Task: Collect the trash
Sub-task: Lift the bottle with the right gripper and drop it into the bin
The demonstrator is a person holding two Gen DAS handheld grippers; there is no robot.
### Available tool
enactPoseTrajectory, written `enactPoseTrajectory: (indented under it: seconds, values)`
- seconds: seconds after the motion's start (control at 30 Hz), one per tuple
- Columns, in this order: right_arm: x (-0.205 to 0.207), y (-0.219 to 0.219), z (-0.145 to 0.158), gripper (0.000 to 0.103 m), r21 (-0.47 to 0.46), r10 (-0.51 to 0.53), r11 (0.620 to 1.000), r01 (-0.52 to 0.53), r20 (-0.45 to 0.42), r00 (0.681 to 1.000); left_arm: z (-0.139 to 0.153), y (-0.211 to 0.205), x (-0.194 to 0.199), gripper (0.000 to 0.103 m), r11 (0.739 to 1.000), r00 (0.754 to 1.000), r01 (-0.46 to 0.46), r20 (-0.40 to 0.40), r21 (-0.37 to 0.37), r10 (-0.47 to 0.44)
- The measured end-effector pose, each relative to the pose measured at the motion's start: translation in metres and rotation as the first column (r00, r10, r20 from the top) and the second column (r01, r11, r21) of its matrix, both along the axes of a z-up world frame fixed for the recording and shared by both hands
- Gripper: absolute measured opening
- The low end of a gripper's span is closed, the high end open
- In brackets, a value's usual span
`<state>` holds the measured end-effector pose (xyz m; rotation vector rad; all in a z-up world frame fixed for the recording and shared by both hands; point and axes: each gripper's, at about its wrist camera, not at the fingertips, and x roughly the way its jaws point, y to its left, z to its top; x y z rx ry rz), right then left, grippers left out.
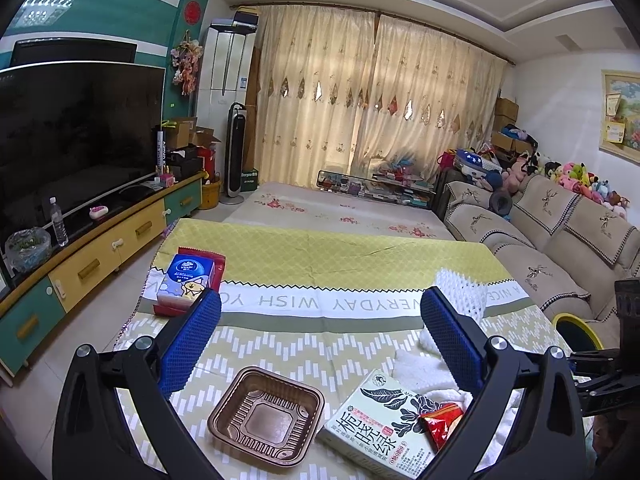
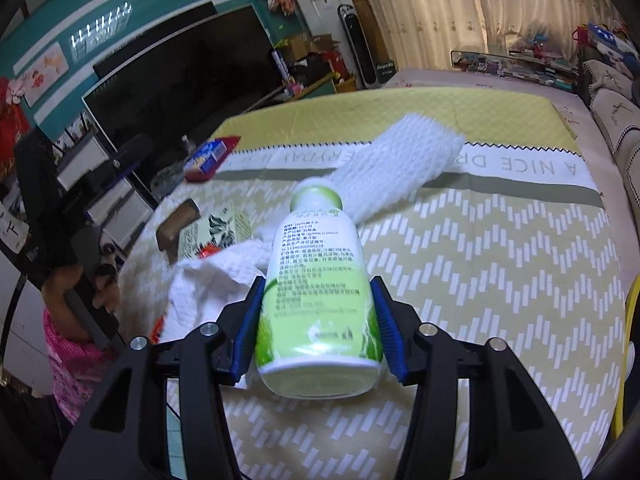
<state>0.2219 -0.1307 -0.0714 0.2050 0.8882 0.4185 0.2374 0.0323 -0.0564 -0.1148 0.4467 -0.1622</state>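
Observation:
My right gripper (image 2: 318,300) is shut on a white and green plastic bottle (image 2: 316,280), held above the table with its cap pointing away from me. My left gripper (image 1: 320,312) hangs open over the table with nothing between its blue pads. Below it lie a brown plastic tray (image 1: 266,416), a green-and-white book (image 1: 380,428) and a red snack wrapper (image 1: 440,424). A white foam net sleeve (image 1: 462,292) lies further back. The same foam sleeve (image 2: 400,160) shows just beyond the bottle's cap. A white towel (image 2: 212,280) is crumpled at the left.
A tissue pack on a red wrapper (image 1: 188,280) sits at the table's far left corner. The table wears a green patterned cloth (image 1: 320,248). A yellow-rimmed bin (image 1: 576,328) stands at the table's right side. A TV cabinet (image 1: 100,248) runs along the left, a sofa (image 1: 560,248) along the right.

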Motion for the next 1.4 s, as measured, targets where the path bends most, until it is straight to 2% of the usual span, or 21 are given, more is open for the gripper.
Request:
enactPoseTrajectory:
  seconds: [0.27, 0.5, 0.6, 0.67, 0.8, 1.23, 1.4]
  values:
    - [0.016, 0.018, -0.005, 0.056, -0.056, 0.015, 0.998, -0.016, -0.026, 1.000, -0.002, -0.002, 0.001, 0.098, 1.000, 1.000, 0.002, -0.008, 0.004, -0.002]
    - [0.017, 0.025, -0.010, 0.054, -0.132, 0.020, 0.991, -0.024, -0.037, 0.999, -0.002, -0.002, 0.000, 0.098, 1.000, 1.000, 0.006, -0.010, 0.004, -0.006]
    - [0.012, 0.011, -0.009, 0.053, -0.109, -0.001, 0.994, -0.003, -0.032, 0.999, -0.002, -0.003, 0.000, 0.098, 1.000, 1.000, 0.009, -0.012, 0.006, -0.009]
    - [0.008, -0.006, -0.008, 0.052, -0.031, -0.017, 0.999, 0.016, -0.046, 0.999, -0.002, -0.004, 0.000, 0.098, 1.000, 1.000, 0.011, -0.013, 0.008, -0.011]
    - [-0.002, -0.030, -0.002, 0.050, 0.052, -0.061, 0.997, 0.064, -0.048, 0.997, -0.002, -0.005, 0.001, 0.098, 1.000, 1.000, 0.012, -0.015, 0.012, -0.011]
    - [-0.038, -0.058, 0.049, 0.049, 0.096, -0.130, 0.988, 0.123, 0.075, 0.989, -0.003, -0.006, 0.003, 0.098, 1.000, 1.000, 0.018, -0.020, 0.021, -0.017]
    - [-0.050, -0.098, 0.061, 0.049, 0.080, -0.247, 0.968, 0.239, 0.110, 0.963, -0.002, -0.007, 0.002, 0.098, 1.000, 1.000, 0.022, -0.015, 0.017, -0.022]
